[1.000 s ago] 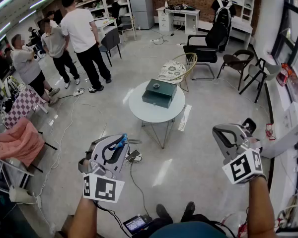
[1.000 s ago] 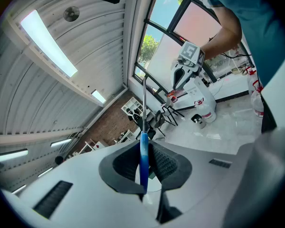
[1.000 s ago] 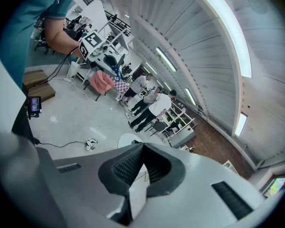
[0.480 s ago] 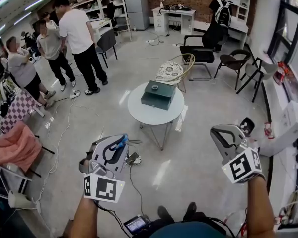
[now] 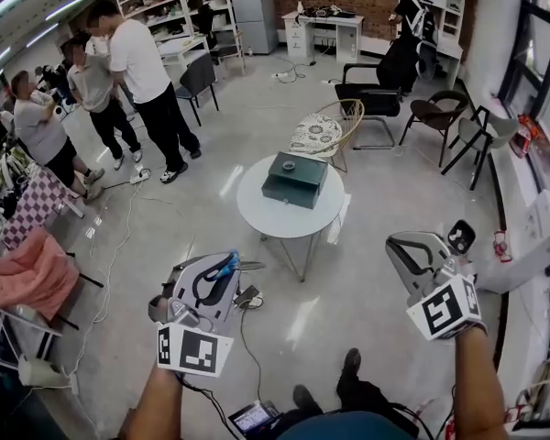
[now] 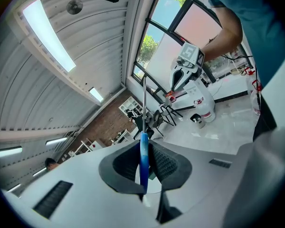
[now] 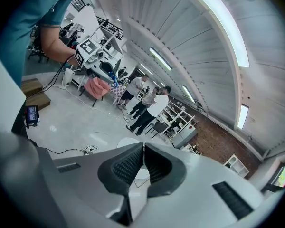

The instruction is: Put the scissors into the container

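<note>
Two grippers show in the head view, both low in the frame over bare floor. My left gripper (image 5: 222,269), lower left, is clamped on the scissors (image 5: 227,262). The blue handle is pinched between the jaws and the metal blade pokes out past the tips toward the right. In the left gripper view the handle sits edge-on between the jaws, with the thin blade running straight up mid-frame.

My right gripper (image 5: 420,251), lower right, has its jaws pressed together with nothing between them. In the right gripper view the ribbed pads (image 7: 128,165) meet at a thin seam.

The dark green container (image 5: 295,174) sits on a round white table (image 5: 257,214) at centre frame, higher in the picture than both grippers and well apart from them. A wire chair (image 5: 328,128) with a patterned cushion stands just beyond the table. A group of people (image 5: 137,71) stands upper left
</note>
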Available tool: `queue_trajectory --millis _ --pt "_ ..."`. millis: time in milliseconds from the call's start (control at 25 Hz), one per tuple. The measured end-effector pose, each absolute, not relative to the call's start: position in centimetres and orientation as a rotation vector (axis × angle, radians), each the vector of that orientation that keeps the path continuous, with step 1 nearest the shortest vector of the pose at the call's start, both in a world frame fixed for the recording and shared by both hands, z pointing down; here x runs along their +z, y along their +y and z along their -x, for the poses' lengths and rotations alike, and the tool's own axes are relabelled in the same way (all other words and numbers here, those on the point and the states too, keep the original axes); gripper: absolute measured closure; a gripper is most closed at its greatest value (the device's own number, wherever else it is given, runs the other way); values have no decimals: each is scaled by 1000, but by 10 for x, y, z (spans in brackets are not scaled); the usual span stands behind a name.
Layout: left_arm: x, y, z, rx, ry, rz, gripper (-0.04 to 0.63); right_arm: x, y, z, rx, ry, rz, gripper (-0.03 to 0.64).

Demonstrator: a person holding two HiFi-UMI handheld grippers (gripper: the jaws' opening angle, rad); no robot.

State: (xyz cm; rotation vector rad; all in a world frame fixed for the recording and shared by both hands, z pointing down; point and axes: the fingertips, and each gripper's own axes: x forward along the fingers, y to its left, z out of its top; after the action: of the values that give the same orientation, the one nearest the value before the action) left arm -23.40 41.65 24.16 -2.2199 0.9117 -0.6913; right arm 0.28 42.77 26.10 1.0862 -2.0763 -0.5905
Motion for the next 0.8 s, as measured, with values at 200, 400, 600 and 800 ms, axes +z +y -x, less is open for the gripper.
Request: queue_trajectory --millis 200,400,600,800 --pt "242 371 184 -731 950 2213 535 264 372 -49 -589 -2113 -1055 578" --pt "236 333 153 -764 980 2198 535 262 324 -74 -605 -2152 -1016 578" --pt "235 292 117 -812 1020 2183 535 260 270 -105 -616 -2201 -974 578" --pt "232 254 91 -849 1063 2167 535 259 224 -131 -628 -2241 -936 578"
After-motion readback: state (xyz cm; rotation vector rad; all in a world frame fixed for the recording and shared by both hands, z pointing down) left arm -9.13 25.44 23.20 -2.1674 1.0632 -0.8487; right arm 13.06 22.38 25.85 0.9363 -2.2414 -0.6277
